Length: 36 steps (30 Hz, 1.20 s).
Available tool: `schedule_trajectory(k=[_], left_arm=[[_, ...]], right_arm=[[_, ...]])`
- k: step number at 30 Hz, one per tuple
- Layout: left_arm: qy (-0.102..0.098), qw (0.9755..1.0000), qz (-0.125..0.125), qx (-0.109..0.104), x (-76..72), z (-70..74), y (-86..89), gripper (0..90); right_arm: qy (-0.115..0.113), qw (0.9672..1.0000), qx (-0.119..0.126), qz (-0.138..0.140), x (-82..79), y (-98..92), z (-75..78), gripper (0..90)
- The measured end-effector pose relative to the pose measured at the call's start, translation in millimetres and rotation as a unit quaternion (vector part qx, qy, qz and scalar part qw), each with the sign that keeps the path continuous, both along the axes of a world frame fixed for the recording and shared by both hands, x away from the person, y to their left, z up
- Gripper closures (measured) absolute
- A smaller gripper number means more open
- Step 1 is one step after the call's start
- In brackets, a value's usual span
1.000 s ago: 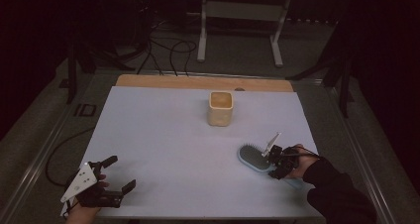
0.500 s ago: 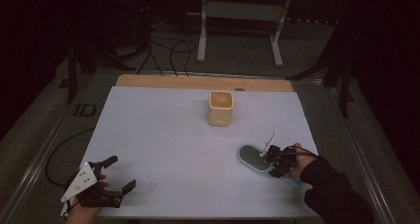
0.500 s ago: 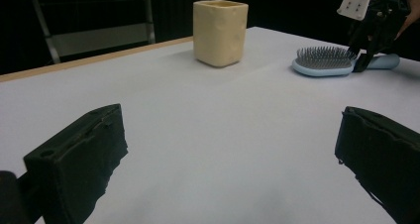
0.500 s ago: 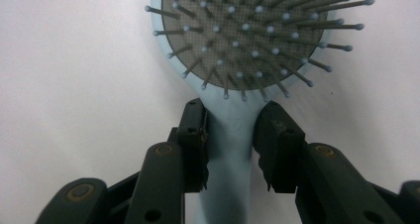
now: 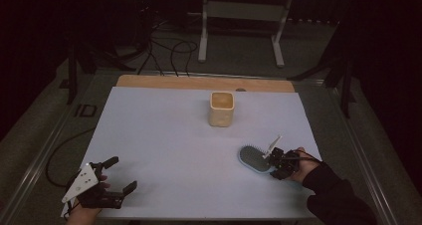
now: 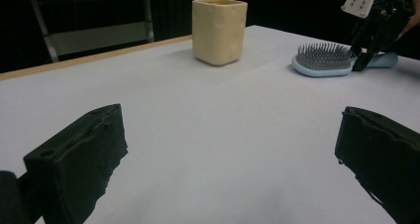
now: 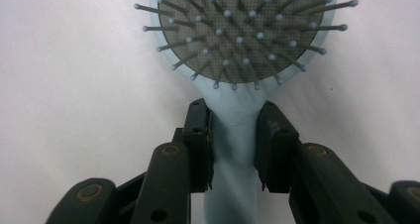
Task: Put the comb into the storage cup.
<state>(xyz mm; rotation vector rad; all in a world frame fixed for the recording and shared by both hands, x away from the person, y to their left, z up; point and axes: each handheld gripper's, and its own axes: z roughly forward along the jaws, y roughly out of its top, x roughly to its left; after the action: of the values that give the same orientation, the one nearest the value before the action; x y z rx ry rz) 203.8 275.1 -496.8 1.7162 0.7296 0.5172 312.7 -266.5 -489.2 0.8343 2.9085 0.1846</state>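
— Where's the hairbrush [image 5: 254,158] from where you stand?

— On the white table [image 5: 174,135], at about four o'clock from the cream cup [image 5: 221,108], bristles up. From above it's just a blue oval; the right gripper view shows the rest: the pale blue handle [image 7: 233,149] runs straight down between the two black jaws, and the pads sit against it on both sides.

— So the right gripper [image 5: 278,163] has it?

— Its jaws have just been closing on the handle, and they look pressed to it now. The brush lies flat on the table. The hand [image 5: 306,166] comes in from five o'clock, sleeve low over the table edge, gripper pointing toward ten o'clock.

— And the left gripper [image 5: 107,182]?

— Down at seven o'clock, near the table's front edge, jaws spread wide with nothing between them. Its own view looks across the bare sheet to the cup [image 6: 219,30], with the brush [image 6: 324,60] at two o'clock.
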Motion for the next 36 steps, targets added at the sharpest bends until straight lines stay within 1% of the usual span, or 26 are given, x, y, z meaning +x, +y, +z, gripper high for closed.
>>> schedule_trajectory(k=[2, 4, 7, 8, 12, 13, 14, 15, 16, 17, 18, 19, 20, 21, 22, 23, 24, 25, 26, 27, 30, 31, 32, 33, 34, 36], left_arm=[[0.000, 1.0000, 0.001, 0.000, 0.3, -0.1, 0.1, 0.0], [0.001, 1.0000, 0.001, 0.000, 0.4, -0.1, 0.1, 0.0], [0.001, 1.0000, 0.001, 0.000, 0.6, -0.2, -0.1, 0.0], [0.001, 1.0000, 0.002, 0.000, 0.4, -0.1, 0.1, 0.0], [0.001, 1.0000, 0.003, -0.001, 0.2, 0.0, 0.6, 0.0], [0.001, 1.0000, 0.003, -0.001, 0.2, 0.0, 0.6, 0.0], [0.001, 1.0000, 0.002, 0.000, 0.2, -0.1, 0.7, 0.0], [0.001, 1.0000, 0.002, 0.000, 0.3, -0.1, 0.7, 0.0], [0.001, 1.0000, 0.001, 0.000, 0.3, -0.1, 0.6, 0.0], [0.001, 1.0000, 0.001, 0.000, 0.3, -0.1, 0.4, 0.0], [0.001, 1.0000, 0.001, 0.000, 0.3, -0.1, 0.3, 0.0], [0.001, 1.0000, 0.001, 0.000, 0.3, -0.1, 0.2, 0.0], [0.001, 1.0000, 0.001, 0.000, 0.3, -0.1, 0.3, 0.0], [0.001, 1.0000, 0.002, 0.000, 0.3, -0.2, 0.3, 0.0], [0.001, 1.0000, 0.002, 0.000, 0.3, -0.2, 0.3, 0.0], [0.001, 1.0000, 0.002, 0.000, 0.3, -0.2, 0.4, 0.0], [0.001, 1.0000, 0.002, 0.000, 0.4, -0.2, 0.3, 0.0], [0.001, 1.0000, 0.002, 0.000, 0.4, -0.2, 0.2, 0.0], [0.001, 1.0000, 0.002, 0.000, 0.4, -0.2, 0.3, 0.0], [0.001, 1.0000, 0.002, 0.000, 0.4, -0.2, 0.3, 0.0], [0.002, 1.0000, 0.003, -0.002, 0.4, -0.3, 0.4, 0.0], [0.002, 1.0000, 0.003, -0.002, 0.4, -0.3, 0.4, 0.0], [0.002, 1.0000, 0.002, -0.002, 0.6, -0.3, 0.3, 0.0], [0.002, 1.0000, 0.002, -0.002, 0.6, -0.3, 0.3, 0.0], [0.003, 1.0000, 0.002, -0.001, 0.6, -0.4, 0.3, 0.0], [0.003, 1.0000, 0.002, -0.002, 0.7, -0.4, 0.2, 0.0]], right_arm=[[-0.009, 0.9999, 0.010, 0.003, -1.1, -1.4, 0.1, 70.3], [-0.014, 0.9997, 0.022, -0.005, -1.5, -3.1, 0.2, 70.3], [-0.021, 0.9994, 0.028, -0.009, -1.6, -3.1, 0.7, 70.4], [-0.029, 0.9988, 0.037, -0.014, -0.5, -2.7, 1.4, 70.4], [-0.038, 0.9968, 0.067, -0.021, 1.0, -1.6, 6.3, 70.4], [-0.038, 0.9968, 0.067, -0.021, 1.0, -1.6, 6.3, 70.4], [-0.045, 0.9955, 0.082, -0.018, 0.8, -0.9, 9.0, 70.4], [-0.044, 0.9945, 0.092, -0.022, 0.6, -0.5, 10.6, 70.4], [-0.044, 0.9945, 0.092, -0.022, 0.6, -0.5, 10.6, 70.4], [-0.043, 0.9936, 0.101, -0.023, -0.1, 0.1, 11.9, 70.4], [-0.049, 0.9922, 0.112, -0.026, -0.7, 1.0, 14.0, 70.4], [-0.049, 0.9922, 0.112, -0.026, -0.7, 1.0, 14.0, 70.4], [-0.054, 0.9901, 0.127, -0.026, -1.1, 1.3, 15.7, 70.4], [-0.051, 0.9893, 0.134, -0.026, -1.4, 1.5, 16.2, 70.4], [-0.060, 0.9882, 0.139, -0.024, -2.0, 1.9, 16.8, 70.4], [-0.057, 0.9872, 0.147, -0.026, -2.1, 2.1, 17.4, 70.3], [-0.060, 0.9861, 0.153, -0.023, -2.9, 2.6, 17.6, 70.4], [-0.060, 0.9861, 0.153, -0.023, -2.9, 2.6, 17.6, 70.4], [-0.067, 0.9840, 0.163, -0.025, -3.5, 3.0, 18.9, 70.4], [-0.067, 0.9840, 0.163, -0.025, -3.5, 3.0, 18.9, 70.4], [-0.089, 0.9796, 0.177, -0.031, -4.2, 3.5, 23.2, 70.4], [-0.089, 0.9796, 0.177, -0.031, -4.2, 3.5, 23.2, 70.4], [-0.093, 0.9767, 0.191, -0.034, -4.1, 3.3, 26.2, 70.4], [-0.102, 0.9749, 0.194, -0.037, -4.5, 3.5, 27.8, 70.4], [-0.102, 0.9749, 0.194, -0.037, -4.5, 3.5, 27.8, 70.4], [-0.106, 0.9708, 0.212, -0.040, -4.3, 2.8, 30.5, 70.3]])
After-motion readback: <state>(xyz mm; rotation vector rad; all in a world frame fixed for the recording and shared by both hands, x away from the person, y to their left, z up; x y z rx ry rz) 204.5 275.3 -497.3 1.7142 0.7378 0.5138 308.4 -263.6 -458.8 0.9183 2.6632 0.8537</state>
